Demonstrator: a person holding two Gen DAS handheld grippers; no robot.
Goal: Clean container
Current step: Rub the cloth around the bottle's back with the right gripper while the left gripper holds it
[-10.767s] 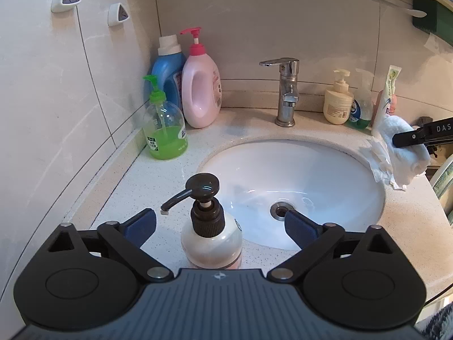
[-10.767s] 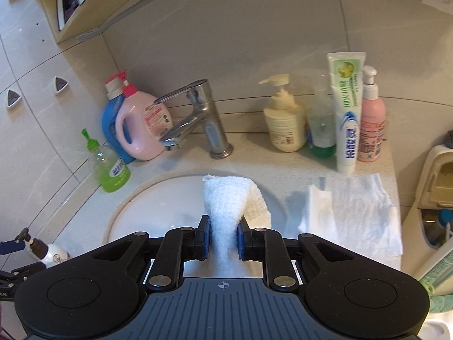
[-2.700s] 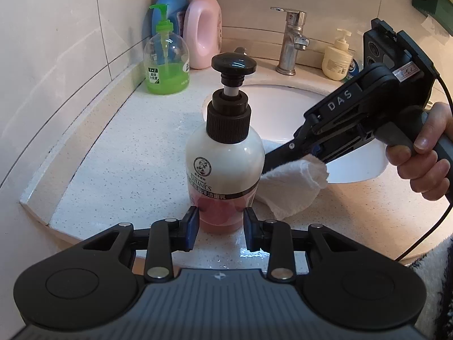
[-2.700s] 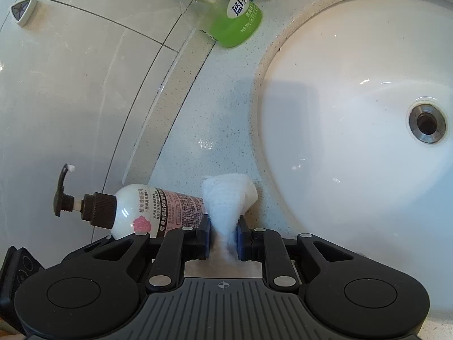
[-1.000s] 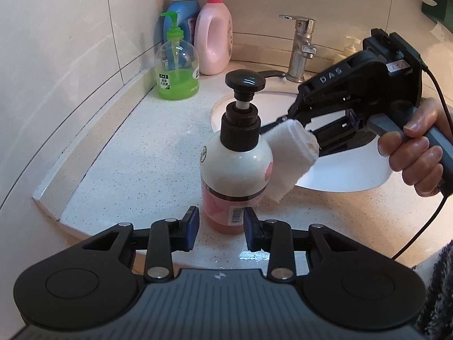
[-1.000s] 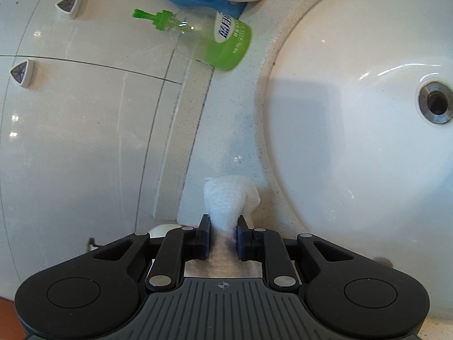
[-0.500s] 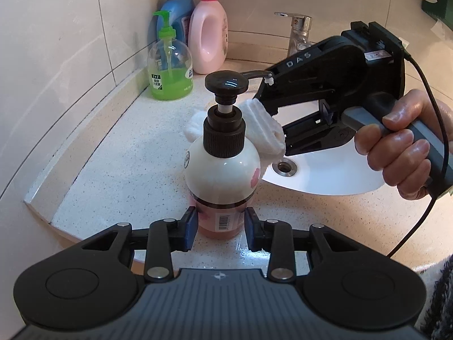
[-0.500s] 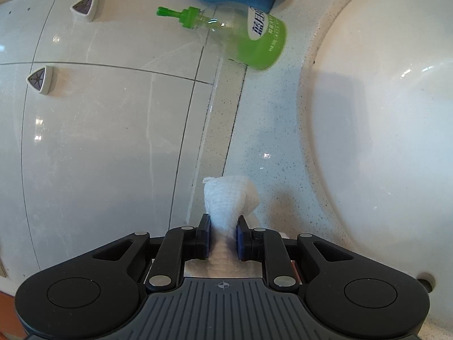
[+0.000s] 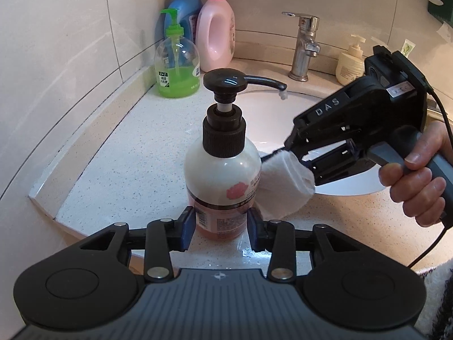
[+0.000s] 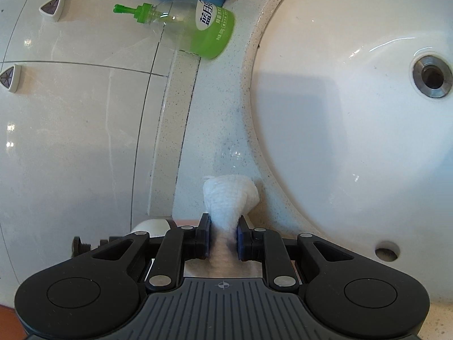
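A white pump bottle (image 9: 222,178) with a black pump head and pink liquid at the bottom stands upright on the speckled counter. My left gripper (image 9: 222,223) is shut on its base. My right gripper (image 9: 286,153) is shut on a white cloth (image 9: 283,187) and presses it against the bottle's right side. In the right wrist view the cloth (image 10: 228,198) sticks out between the shut fingers of the right gripper (image 10: 223,236), and only a sliver of the bottle (image 10: 147,228) shows at the lower left.
A white sink basin (image 9: 271,113) with a chrome tap (image 9: 304,45) lies behind the bottle. A green soap dispenser (image 9: 175,68), blue bottle (image 9: 181,14) and pink bottle (image 9: 216,34) stand at the back left by the tiled wall. A cream pump bottle (image 9: 351,63) stands at the back right.
My right gripper has swept the cloth from behind the pump bottle's neck down to its lower right side. The bottle has turned in my left gripper; its spout now points right.
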